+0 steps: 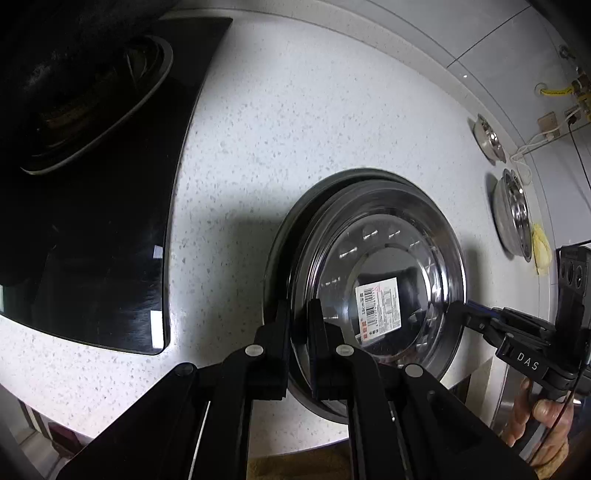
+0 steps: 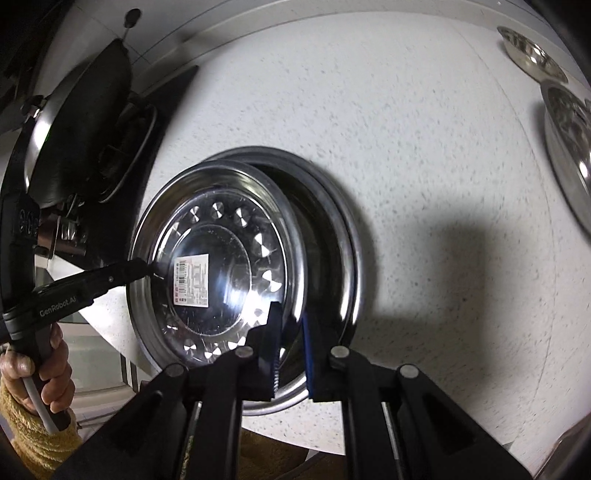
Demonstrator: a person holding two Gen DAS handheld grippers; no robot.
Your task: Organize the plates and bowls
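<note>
Plate [image 1: 376,288] pinched by both grippers

White speckled countertop [image 1: 314,122] spreading before me, black glass cooktop [image 1: 110,258] at the left of the frame, pale tiled wall [image 1: 491,33] along the upper right, yellow hose [image 1: 556,92] and white cable [image 1: 535,138] there, hard shadows falling on the stone.

The steel plate [image 2: 218,273] is mirror-bright silver, ringed with stamped dimples, a white barcode label [image 2: 191,281] at its centre. Around it the countertop [image 1: 332,122] is white with grey speckles; left of it the stove [image 1: 103,236] is glossy black.
</note>
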